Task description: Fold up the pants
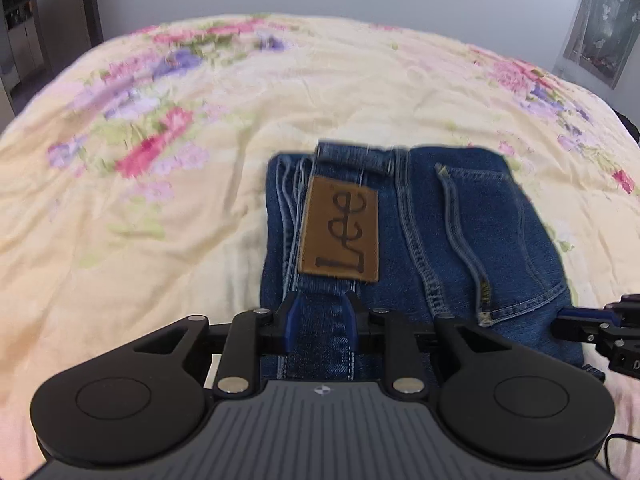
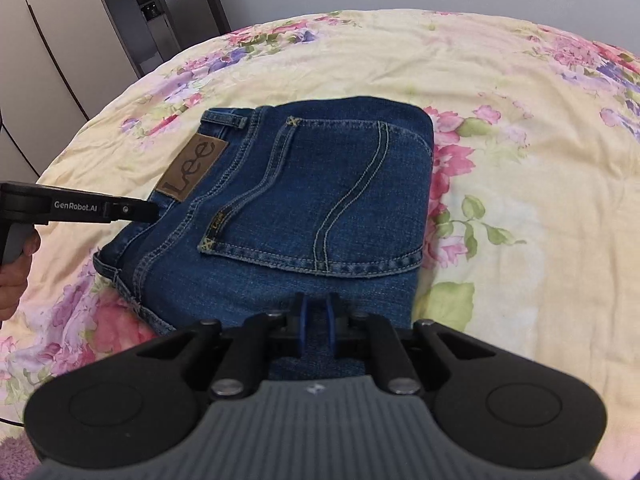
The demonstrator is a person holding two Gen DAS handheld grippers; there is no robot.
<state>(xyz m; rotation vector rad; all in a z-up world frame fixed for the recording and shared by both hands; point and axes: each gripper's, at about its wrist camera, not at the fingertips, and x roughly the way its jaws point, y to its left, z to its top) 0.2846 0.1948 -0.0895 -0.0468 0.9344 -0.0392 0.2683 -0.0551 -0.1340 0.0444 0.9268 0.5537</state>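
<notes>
Blue jeans (image 1: pixel 460 220) lie folded into a compact rectangle on the bed, back pocket and brown Lee patch (image 1: pixel 340 232) facing up. My left gripper (image 1: pixel 320 300) hovers over the waistband just below the patch. Its jaws stand partly apart, with denim showing between them but not pinched. In the right wrist view the jeans (image 2: pixel 320 184) fill the centre and the left gripper (image 2: pixel 148 210) reaches in from the left toward the patch (image 2: pixel 196 168). My right gripper (image 2: pixel 316 304) sits over the near edge of the jeans, open by a narrow gap and holding nothing. It also shows at the right edge (image 1: pixel 576 316).
A yellow floral bedspread (image 2: pixel 520 220) covers the whole bed around the jeans. A person's hand (image 2: pixel 12 280) holds the left gripper's handle. Wardrobe doors (image 2: pixel 60 60) and a dark door (image 2: pixel 180 0) stand beyond the bed's far left. A curtained window (image 1: pixel 604 20) is at the far right.
</notes>
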